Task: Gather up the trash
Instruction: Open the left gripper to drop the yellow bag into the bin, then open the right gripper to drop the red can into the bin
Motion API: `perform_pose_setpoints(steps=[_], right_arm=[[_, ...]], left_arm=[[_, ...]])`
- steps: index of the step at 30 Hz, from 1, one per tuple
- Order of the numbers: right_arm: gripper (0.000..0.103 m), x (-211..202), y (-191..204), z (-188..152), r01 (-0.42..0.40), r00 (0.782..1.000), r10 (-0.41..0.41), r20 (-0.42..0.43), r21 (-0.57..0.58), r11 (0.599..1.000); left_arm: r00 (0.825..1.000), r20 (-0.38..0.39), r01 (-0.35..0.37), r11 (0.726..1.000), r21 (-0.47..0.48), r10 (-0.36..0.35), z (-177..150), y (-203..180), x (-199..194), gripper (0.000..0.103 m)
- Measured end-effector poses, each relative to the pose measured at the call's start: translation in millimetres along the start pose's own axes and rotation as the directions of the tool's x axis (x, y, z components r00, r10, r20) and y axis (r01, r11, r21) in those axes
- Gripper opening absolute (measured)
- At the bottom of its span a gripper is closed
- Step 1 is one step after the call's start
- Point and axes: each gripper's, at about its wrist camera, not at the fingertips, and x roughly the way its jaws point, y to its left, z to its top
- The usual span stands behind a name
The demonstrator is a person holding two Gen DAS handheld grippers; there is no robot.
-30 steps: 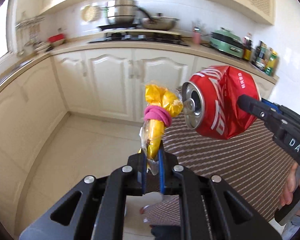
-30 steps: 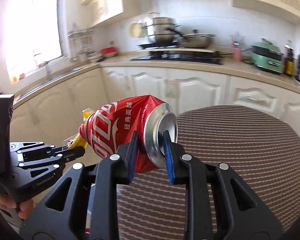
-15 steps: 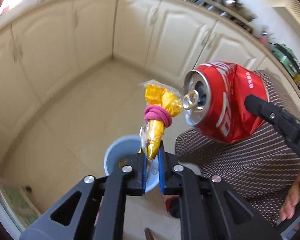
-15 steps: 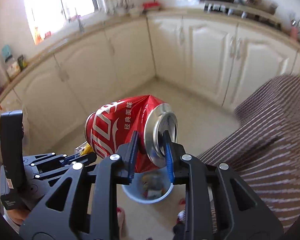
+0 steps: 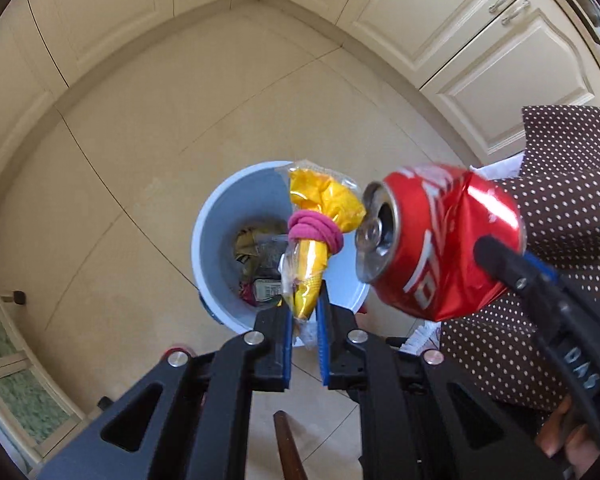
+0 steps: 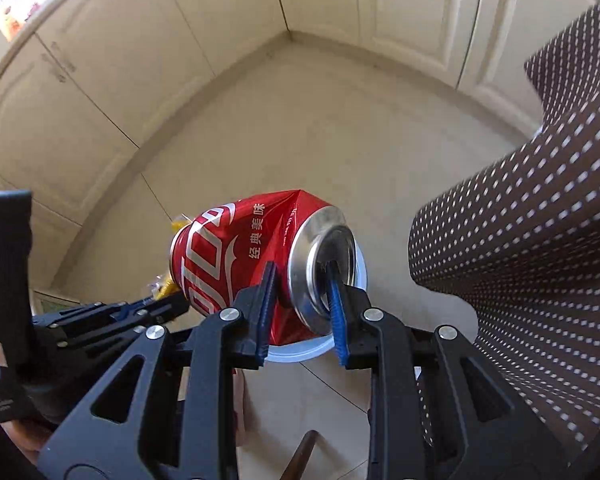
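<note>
Over the bin: both grippers point steeply down above a pale blue trash bin (image 5: 220, 216) standing on the floor.
Wrapper: a yellow plastic wrapper (image 5: 320, 216) bound with a pink hair tie (image 5: 314, 232) sticks up from the left gripper (image 5: 305, 320), right above the bin's mouth.
Left gripper: blue pads nearly together, pinching the wrapper's lower end.
Can: a dented red soda can (image 6: 244, 256) lies sideways, its opened top facing the wrapper in the left view, just beside it.
Right gripper (image 6: 300, 312): narrowly parted, one finger on the can's red wall, the other hooked inside its hollow silver base, clamping the rim between them.
Bin contents: crumpled wrappers and packets (image 5: 260, 264) lie at the bottom.
Floor: beige tiles (image 5: 140, 140) with thin dark joints, sunlit.
Cabinets: cream panelled cupboard doors (image 5: 440, 12) meet in a corner beyond the bin; metal handles show on some.
Cloth: brown fabric with white dots (image 6: 540, 220) hangs at the right, near the bin.
Hand: fingers of a person's hand (image 5: 556, 436) grip the right tool's handle.
Edge: a green patterned panel (image 5: 8, 360) sits at lower left.
</note>
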Motion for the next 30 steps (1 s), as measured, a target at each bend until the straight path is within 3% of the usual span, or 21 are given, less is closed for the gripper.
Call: perform_pose_setpoints(steps=[2,4,6,19,30], right_arm=[[0.025,13,-4,0,0.001,1.0,-0.001,-0.017,0.016,1.0],[0.025,25,-7,1,0.0,0.999,0.001,-0.032,0.031,1.0],[0.025,34,-6,2,-0.001,0.999,0.003,-0.044,0.034,0.999],[0.025,80,1,-2,-0.016,0.994,0.02,-0.105,0.039,0.999],[0.028,91,4,5,-0.049,0.995,0.053,-0.079,0.046,0.998]], left_arm=[[1.0,0.014,0.018,1.0,-0.012,-0.018,6,5,6,0.014],[1.0,0.02,0.012,0.999,-0.032,-0.012,4,11,11,0.048],[1.0,0.029,-0.007,0.998,-0.061,0.009,1,19,12,0.056],[1.0,-0.025,-0.021,0.992,-0.123,0.018,3,45,17,0.061],[1.0,-0.016,0.003,0.991,-0.13,-0.005,8,44,12,0.065]])
